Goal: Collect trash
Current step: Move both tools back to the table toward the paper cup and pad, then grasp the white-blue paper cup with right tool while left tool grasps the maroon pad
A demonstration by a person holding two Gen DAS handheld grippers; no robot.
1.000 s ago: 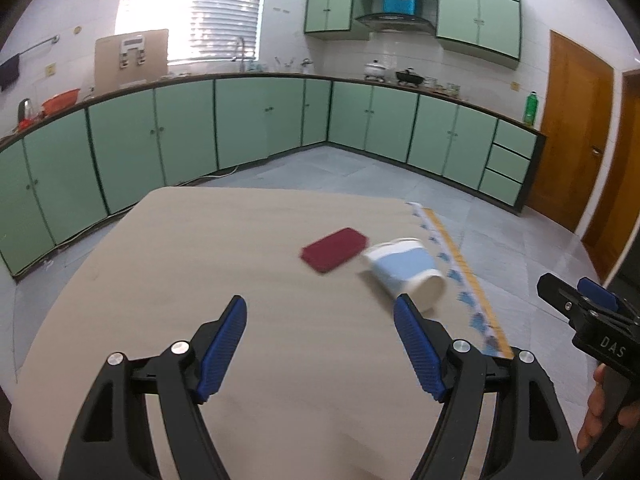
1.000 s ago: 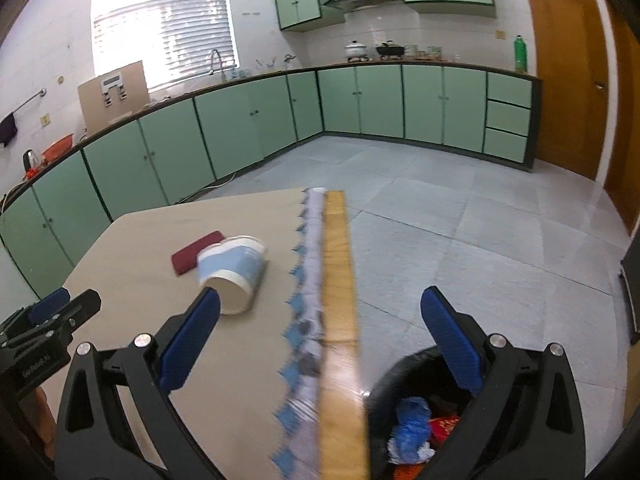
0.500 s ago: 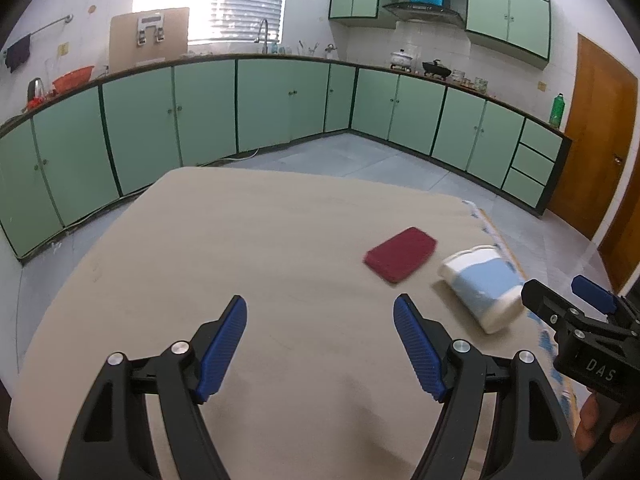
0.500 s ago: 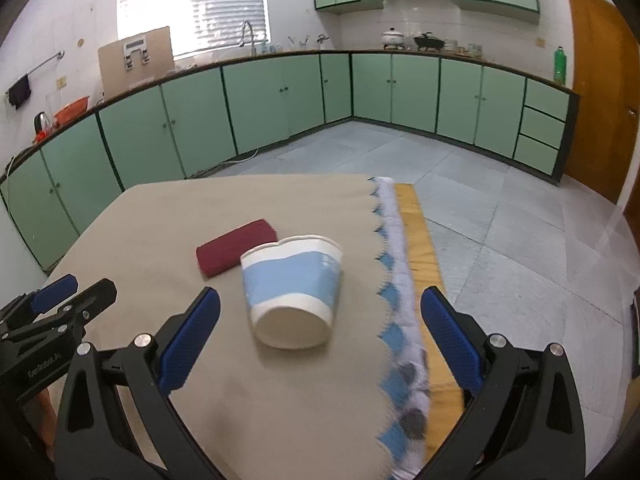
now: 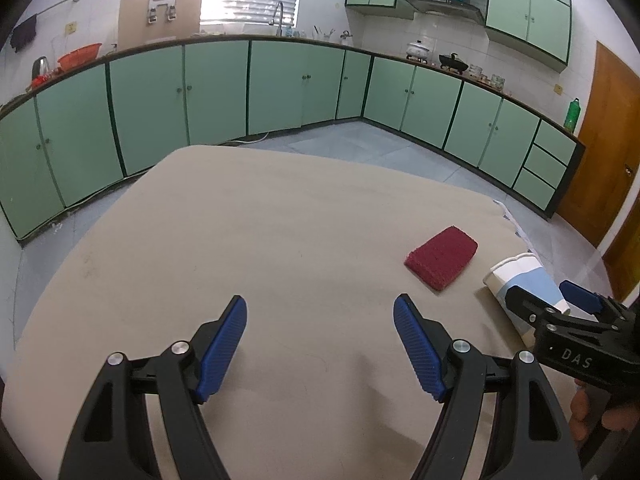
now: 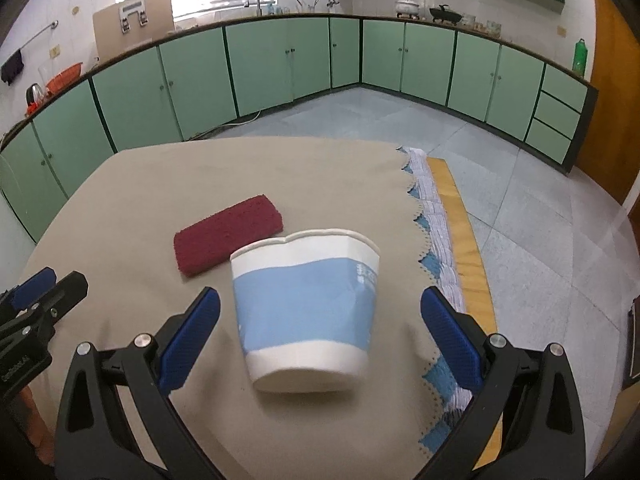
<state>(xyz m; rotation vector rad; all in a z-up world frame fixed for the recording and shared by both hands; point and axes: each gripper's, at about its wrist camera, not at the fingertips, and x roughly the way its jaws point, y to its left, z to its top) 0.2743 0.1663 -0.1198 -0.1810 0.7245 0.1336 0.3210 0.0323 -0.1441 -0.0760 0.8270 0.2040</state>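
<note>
Beige cloth covers the surface point(image 6: 120, 200), and on it I note two items: a white-and-blue paper cup point(image 6: 306, 308) lying on its side, and a dark red scouring pad point(image 6: 228, 238) lying flat just beyond it toward the left. In the right wrist view the cup sits near the right-hand edge of the cloth, its crumpled rim facing away from me and its base toward the camera. My right tool point(image 6: 320, 328) stands with its jaws spread wide, one blue pad on either side of the cup, and neither pad touches it. The scalloped blue-and-white trim point(image 6: 434, 224) of a second cloth runs along that edge of the surface, with a yellow strip beside it. In the left wrist view my left tool point(image 5: 320, 344) is likewise spread open with nothing between its pads, pointed down at bare cloth. From there the pad point(image 5: 442, 258) lies ahead to the right and the cup point(image 5: 520, 280) farther right, partly covered by the right tool. Green cabinets point(image 5: 216, 88) line the far walls above a grey tiled floor.
</note>
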